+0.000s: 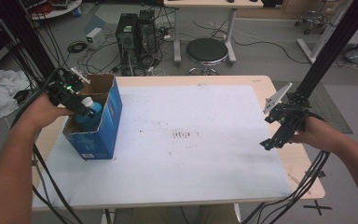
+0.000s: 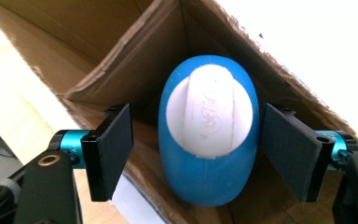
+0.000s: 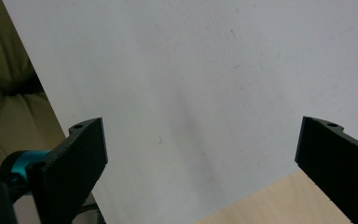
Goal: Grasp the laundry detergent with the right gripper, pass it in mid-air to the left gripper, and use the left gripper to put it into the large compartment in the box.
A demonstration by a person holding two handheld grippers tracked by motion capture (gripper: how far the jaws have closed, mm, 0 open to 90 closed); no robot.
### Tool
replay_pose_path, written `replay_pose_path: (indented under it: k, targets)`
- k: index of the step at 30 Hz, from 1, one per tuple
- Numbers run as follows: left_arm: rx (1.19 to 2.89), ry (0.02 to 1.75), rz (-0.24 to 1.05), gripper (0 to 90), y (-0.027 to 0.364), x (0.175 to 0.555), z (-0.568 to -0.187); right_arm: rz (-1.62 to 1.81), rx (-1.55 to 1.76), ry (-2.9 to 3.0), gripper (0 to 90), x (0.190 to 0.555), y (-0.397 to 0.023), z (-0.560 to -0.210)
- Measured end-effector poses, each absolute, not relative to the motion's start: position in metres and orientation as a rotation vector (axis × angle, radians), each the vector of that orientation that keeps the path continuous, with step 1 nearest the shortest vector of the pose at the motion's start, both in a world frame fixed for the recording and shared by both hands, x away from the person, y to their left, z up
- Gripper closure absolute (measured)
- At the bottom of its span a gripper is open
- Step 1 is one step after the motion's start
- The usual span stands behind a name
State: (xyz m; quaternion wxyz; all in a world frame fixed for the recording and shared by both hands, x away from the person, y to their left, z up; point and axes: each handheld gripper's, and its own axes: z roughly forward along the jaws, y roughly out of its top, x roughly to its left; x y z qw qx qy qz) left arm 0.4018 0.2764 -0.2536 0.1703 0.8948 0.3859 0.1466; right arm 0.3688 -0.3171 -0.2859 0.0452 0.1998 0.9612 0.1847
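- High view: your left gripper (image 1: pixel 85 107) sits over the open blue box (image 1: pixel 107 122) at the left end of the bench (image 1: pixel 242 80), right above the blue bottle (image 1: pixel 89 115) standing inside it. If you pull away sideways rather than up, the gripper body could catch the cardboard flap (image 1: pixel 98 84) and drag or tip the box, since it stands near the bench's left edge.
- Left gripper view: the fingers (image 2: pixel 114 151) are released, standing apart on both sides of the bottle (image 2: pixel 209 135) with its white cap (image 2: pixel 209 111). The right-hand finger looks very close to the bottle's side, perhaps just brushing it; I cannot tell for sure. If it still clings when you lift, the bottle may tilt and lean against the box wall (image 2: pixel 135 60) instead of resting upright.
- Right gripper view: your right gripper (image 3: pixel 200 154) hangs with fingers spread wide and nothing between them, over the white sheet (image 3: pixel 214 70) near the bench edge. Its trailing cable hangs off the edge and could snag.
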Motion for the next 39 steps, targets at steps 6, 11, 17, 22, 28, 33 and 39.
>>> replay_pose_path:
  k: [6,11,17,22,28,33,39]
  targets:
    - [2.537,1.084,0.431,26.2,0.277,0.396,-0.242,0.569,0.618,2.927,1.2,0.366,-0.318,-0.284]
    - [2.502,1.067,0.449,24.6,0.275,0.39,-0.228,0.577,0.616,2.925,1.1,0.364,-0.318,-0.282]
    - [2.46,1.003,0.467,20.2,0.264,0.381,-0.207,0.576,0.612,2.921,1.1,0.362,-0.317,-0.281]
    - [2.457,0.931,0.464,20.1,0.245,0.374,-0.196,0.582,0.616,2.916,1.1,0.362,-0.316,-0.279]
    - [2.489,0.827,0.448,20.1,0.212,0.369,-0.189,0.576,0.614,2.911,1.1,0.361,-0.314,-0.278]
    - [2.514,0.706,0.382,20.1,0.176,0.365,-0.188,0.581,0.607,2.906,1.2,0.36,-0.313,-0.277]
    - [2.555,0.584,0.32,20.1,0.134,0.365,-0.196,0.583,0.61,2.902,1.2,0.359,-0.312,-0.276]
